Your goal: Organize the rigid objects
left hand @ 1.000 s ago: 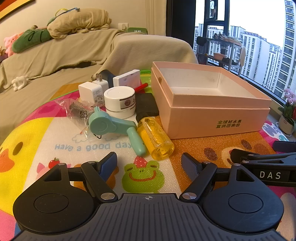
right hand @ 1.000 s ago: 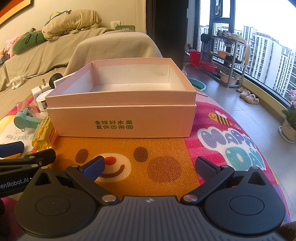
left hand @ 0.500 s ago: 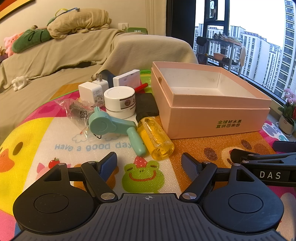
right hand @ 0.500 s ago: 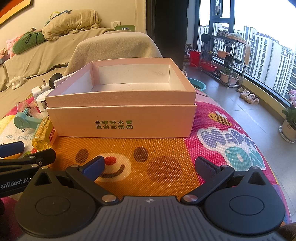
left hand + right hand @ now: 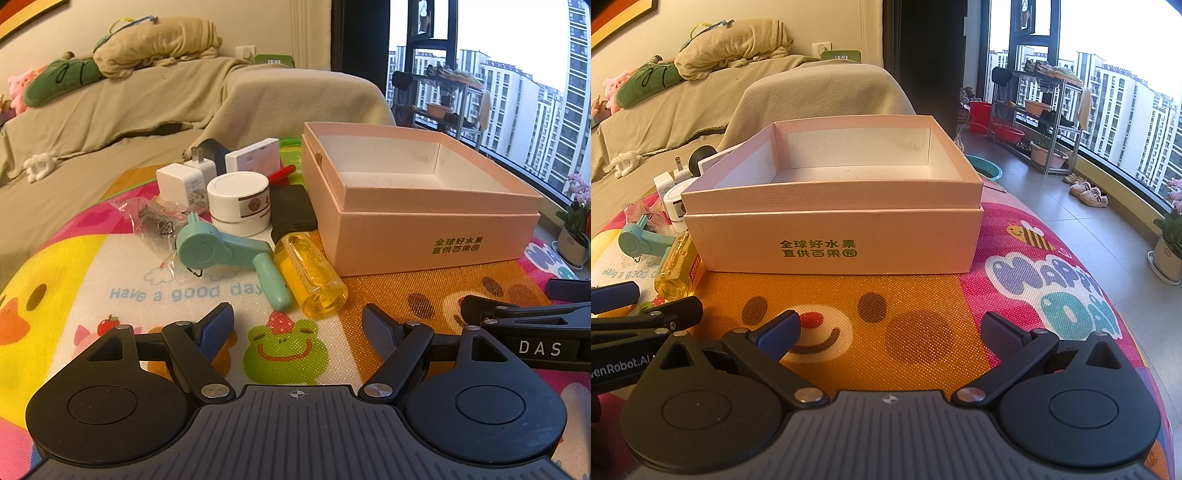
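Hovering level, left tongs [image 5: 297, 325] agape, right tongs [image 5: 892, 328] agape

Left tongs [image 5: 297, 323] spread wide, empty — right tongs [image 5: 890, 328] likewise, side by side, level.

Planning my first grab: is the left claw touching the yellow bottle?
Apart. The left wrist view shows bare mat between the open left claw and the yellow bottle.

Pink box [image 5: 424, 236], yellow bottle [image 5: 310, 273], mint fan [image 5: 207, 251], cartoon-patterned mat [image 5: 110, 277].
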### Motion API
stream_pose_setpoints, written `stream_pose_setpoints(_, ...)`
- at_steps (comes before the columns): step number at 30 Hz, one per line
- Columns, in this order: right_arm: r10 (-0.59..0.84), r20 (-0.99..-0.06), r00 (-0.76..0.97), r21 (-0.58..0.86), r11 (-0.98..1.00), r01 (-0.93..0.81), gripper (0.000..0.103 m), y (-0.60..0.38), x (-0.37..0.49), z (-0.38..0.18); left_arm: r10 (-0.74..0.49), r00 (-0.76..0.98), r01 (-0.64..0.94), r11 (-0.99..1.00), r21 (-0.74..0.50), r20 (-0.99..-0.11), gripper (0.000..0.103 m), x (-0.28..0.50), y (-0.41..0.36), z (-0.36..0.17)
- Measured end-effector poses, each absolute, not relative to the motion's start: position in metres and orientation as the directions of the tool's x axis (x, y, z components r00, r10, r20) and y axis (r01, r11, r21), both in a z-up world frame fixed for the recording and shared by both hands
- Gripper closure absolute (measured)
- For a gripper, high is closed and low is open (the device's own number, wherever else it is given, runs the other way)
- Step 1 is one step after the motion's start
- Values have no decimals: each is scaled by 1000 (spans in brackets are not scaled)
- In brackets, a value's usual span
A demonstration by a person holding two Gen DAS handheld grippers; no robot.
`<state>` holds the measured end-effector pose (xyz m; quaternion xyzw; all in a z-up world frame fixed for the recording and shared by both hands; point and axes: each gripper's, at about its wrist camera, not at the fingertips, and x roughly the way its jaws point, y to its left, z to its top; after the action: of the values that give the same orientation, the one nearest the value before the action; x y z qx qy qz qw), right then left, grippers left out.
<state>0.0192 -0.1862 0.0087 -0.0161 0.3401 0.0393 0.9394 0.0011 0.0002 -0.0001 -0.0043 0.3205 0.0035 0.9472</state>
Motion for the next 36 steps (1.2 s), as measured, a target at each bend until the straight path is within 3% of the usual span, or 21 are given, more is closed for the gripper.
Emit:
stream_pose_setpoints(21,89,-642,761,4,994,-112,0,-187,22,8,23,796,-14,1000,19,-604,20,0,-5,0)
stream_pose_setpoints(26,120,-692,712,4,987,-162,0,-192,26,15,2,800,-15,1000,-17,-601,25,-6,1,2)
stream_pose_setpoints(29,140,-700,701,5,982,-191,0,-195,26,16,-37,821,12,999,-48,-570,25,-21,8,9)
stream_pose_setpoints(34,134,-704,698,-1,982,-190,0,-195,25,16,4,910,-12,1000,-18,-415,25,-27,28,50)
stream_pose_setpoints(36,138,-705,696,1,981,-193,0,-196,25,15,-10,905,12,1000,1,-424,25,-6,34,62)
